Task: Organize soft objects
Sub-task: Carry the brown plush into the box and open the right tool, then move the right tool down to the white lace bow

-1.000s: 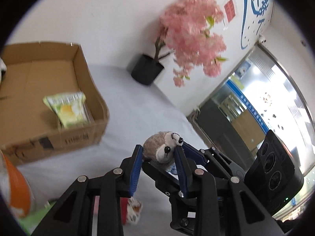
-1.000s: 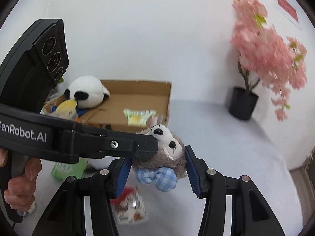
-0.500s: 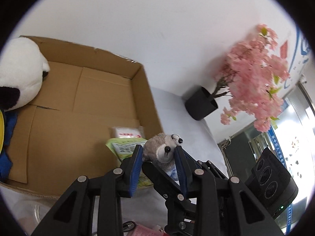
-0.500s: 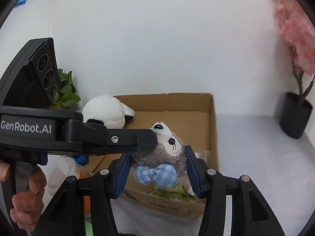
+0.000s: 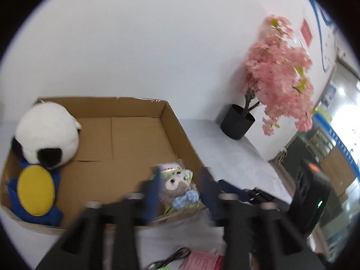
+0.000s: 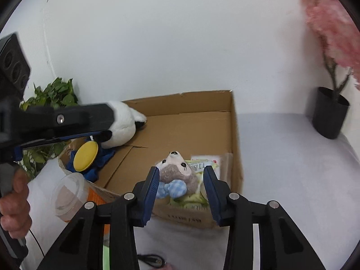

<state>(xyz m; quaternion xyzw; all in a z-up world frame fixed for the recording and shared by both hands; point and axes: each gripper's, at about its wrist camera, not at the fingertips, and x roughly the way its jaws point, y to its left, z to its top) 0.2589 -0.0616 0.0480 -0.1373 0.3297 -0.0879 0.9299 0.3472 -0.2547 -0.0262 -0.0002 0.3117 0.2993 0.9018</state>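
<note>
The small plush bear (image 6: 177,175) lay in the cardboard box (image 6: 234,135), between the right gripper's (image 6: 181,186) closing, untouching fingers; the left gripper (image 6: 105,121) was clenched empty.

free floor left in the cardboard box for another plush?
Yes: the brown cardboard box has bare floor mid-box, between the white-and-black panda plush and the grey bear plush with blue gingham bow. The left side by the blue-and-yellow plush and the right front corner are crowded.
</note>
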